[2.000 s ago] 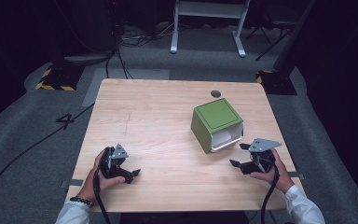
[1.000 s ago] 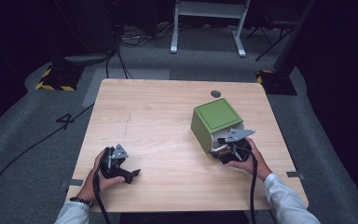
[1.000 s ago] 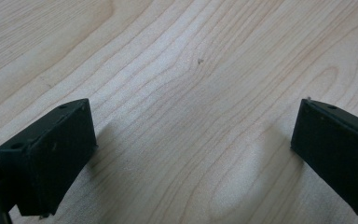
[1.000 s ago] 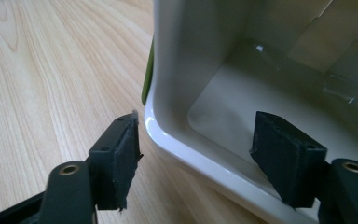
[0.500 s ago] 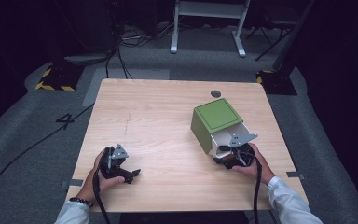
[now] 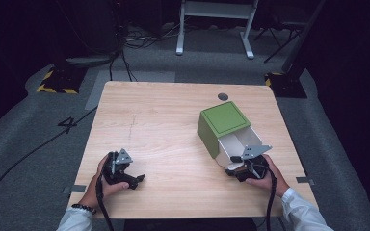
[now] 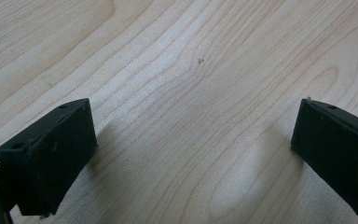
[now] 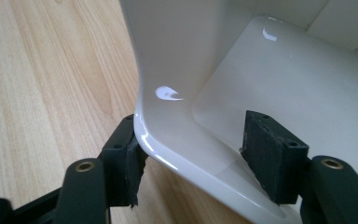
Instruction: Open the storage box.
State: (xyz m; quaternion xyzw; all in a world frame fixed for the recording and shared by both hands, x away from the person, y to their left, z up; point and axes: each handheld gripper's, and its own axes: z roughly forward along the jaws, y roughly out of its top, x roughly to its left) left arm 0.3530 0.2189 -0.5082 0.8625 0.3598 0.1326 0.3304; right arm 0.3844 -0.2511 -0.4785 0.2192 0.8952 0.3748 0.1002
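A green box [image 6: 224, 119] stands on the right half of the wooden table [image 6: 164, 115]. Its white drawer [image 6: 243, 139] is slid out toward the person. My right gripper [image 6: 233, 168] sits at the drawer's front end. In the right gripper view the gripper [image 8: 200, 154] is shut on the drawer [image 8: 279, 79]: one pad [image 8: 133, 158] presses the outer wall and the other pad [image 8: 270, 154] is inside. The drawer looks empty. My left gripper [image 6: 137, 180] rests near the front left of the table, and it is open [image 7: 191, 154] over bare wood.
A dark round cap [image 6: 223, 96] is set in the tabletop behind the box. The table's front edge runs just under both hands. Beyond the table there are a white frame [image 6: 214, 24], cables and grey floor.
My right gripper came in from the front right to the box, closed on the drawer's front and drew the drawer out toward the person. The left gripper stayed put.
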